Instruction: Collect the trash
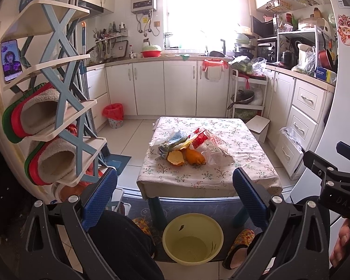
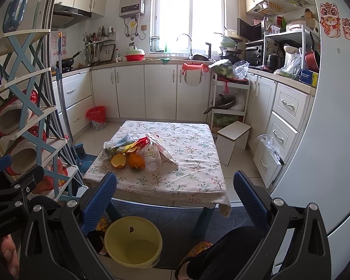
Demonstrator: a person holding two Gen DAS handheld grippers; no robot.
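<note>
A pile of trash lies on the small floral-cloth table [image 1: 212,177] [image 2: 189,182]: orange fruit peels [image 1: 185,157] [image 2: 128,160], a clear plastic bottle [image 2: 151,156], crumpled wrappers and plastic bags [image 1: 198,140] [image 2: 137,143]. A yellow bucket [image 1: 192,239] [image 2: 133,243] stands on the floor in front of the table, between my feet. My left gripper [image 1: 175,191] is open and empty, held back from the table's near edge. My right gripper [image 2: 175,191] is open and empty too, also short of the table.
A shoe rack with slippers [image 1: 49,121] [image 2: 21,126] stands at the left. A red-lined bin [image 1: 114,115] [image 2: 96,116] is by the far cabinets. A small white stool [image 1: 259,127] [image 2: 233,137] and a trolley [image 2: 228,102] sit right of the table; a fridge [image 2: 326,140] is at right.
</note>
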